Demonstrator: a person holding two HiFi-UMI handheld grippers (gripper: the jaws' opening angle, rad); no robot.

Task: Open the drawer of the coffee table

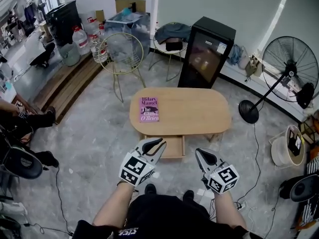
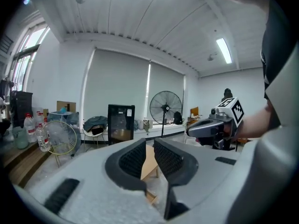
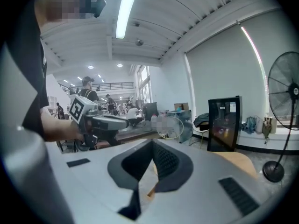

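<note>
Head view shows the drawer [image 1: 172,146] already standing out from under the desk [image 1: 199,113], just ahead of both hands. The left fingers [image 1: 145,146] are slightly parted and empty; the right fingers [image 1: 204,158] are closed on nothing. Little seems left to do.

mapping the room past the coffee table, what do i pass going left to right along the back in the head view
large water bottle → gold wire chair → dark clothing heaped on a chair → black glass-door fridge → standing fan
</note>
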